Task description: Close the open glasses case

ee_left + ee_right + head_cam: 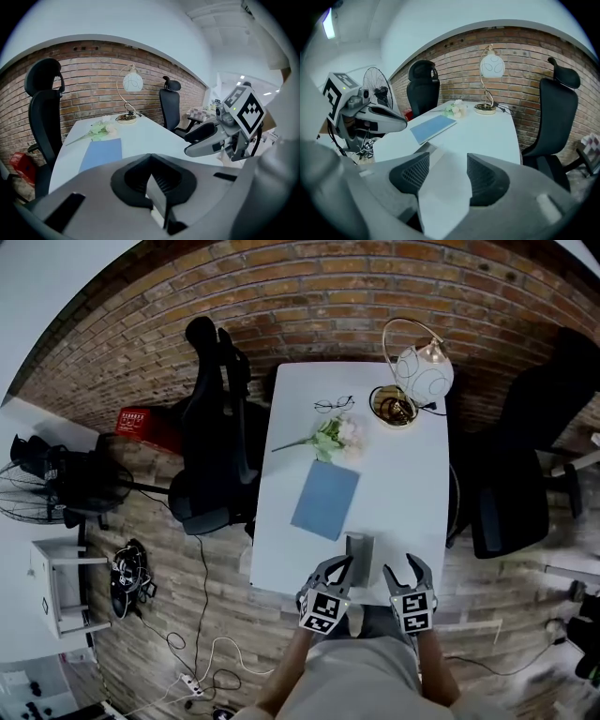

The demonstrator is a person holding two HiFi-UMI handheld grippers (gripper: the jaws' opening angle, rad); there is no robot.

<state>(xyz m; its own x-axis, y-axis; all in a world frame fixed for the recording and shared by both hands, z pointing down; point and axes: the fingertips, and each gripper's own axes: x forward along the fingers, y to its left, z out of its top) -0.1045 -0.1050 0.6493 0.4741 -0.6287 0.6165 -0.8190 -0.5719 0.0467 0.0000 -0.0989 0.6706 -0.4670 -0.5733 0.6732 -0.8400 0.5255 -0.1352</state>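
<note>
The grey glasses case [359, 549] lies near the table's front edge; whether its lid is up I cannot tell. In the right gripper view only a grey corner of the case [423, 149] shows, left of the jaws. My left gripper [345, 565] sits just left of the case. In the left gripper view the left gripper [150, 157] has its tips meeting, with a pale sliver between the pads. My right gripper [408, 570] hovers right of the case. In its own view the right gripper [447, 159] is open, with only table showing between the jaws.
A blue notebook [325, 500] lies mid-table, with a flower sprig [328, 439], spectacles [334, 405], a round tray [393, 406] and a globe lamp [423, 373] beyond. Black office chairs [214, 427] stand on both sides. The white table [403, 493] ends just before the grippers.
</note>
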